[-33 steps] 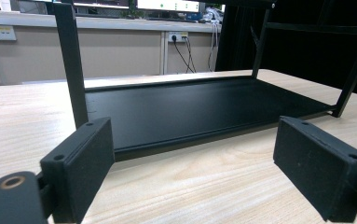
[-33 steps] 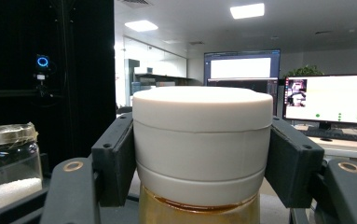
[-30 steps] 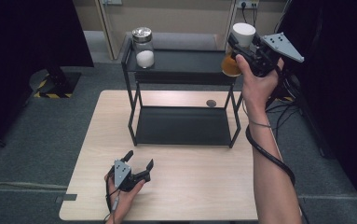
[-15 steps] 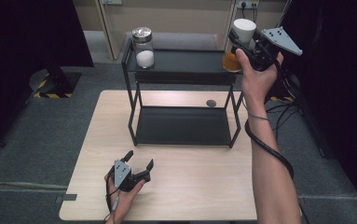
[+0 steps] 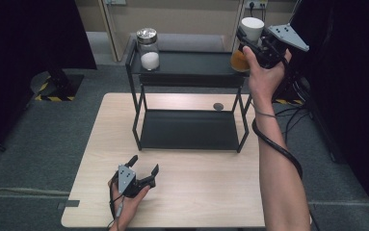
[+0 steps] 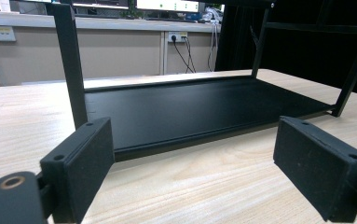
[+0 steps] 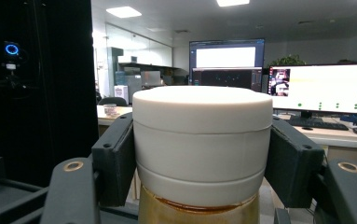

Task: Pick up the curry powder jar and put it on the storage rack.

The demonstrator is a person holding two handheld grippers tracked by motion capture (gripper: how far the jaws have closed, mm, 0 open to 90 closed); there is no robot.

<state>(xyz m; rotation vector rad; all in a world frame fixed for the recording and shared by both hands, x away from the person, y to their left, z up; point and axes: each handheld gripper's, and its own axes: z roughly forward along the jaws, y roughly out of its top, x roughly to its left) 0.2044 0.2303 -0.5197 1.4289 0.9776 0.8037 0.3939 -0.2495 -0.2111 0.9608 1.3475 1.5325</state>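
At the right end of the rack's (image 5: 138, 72) top shelf, the right gripper (image 5: 254, 41) has its jaws clamped on the white lid of a jar (image 5: 246, 45) with amber contents. The right gripper view shows both black pads pressed flat against opposite sides of that lid (image 7: 203, 140), with the glass body and its amber fill just below them. In the high view the jar stands upright at the shelf's right edge; whether its base touches the shelf or hangs just above it cannot be told. The person's right forearm reaches up from the bottom right, a black cable looping around it.

On the left end of the same shelf stands a second jar (image 5: 149, 48) with a metal lid and white contents, well apart from the held one. The rack stands on the pale wooden counter (image 5: 100, 139), and its lower shelf (image 6: 190, 107) lies just above the counter's surface. A small dark round spot (image 5: 218, 106) sits on the counter behind the rack.

Near the counter's front edge, the left gripper (image 5: 143, 171) rests in the person's left hand, its jaws apart and holding nothing. The left gripper view looks between them along the counter at the lower shelf.
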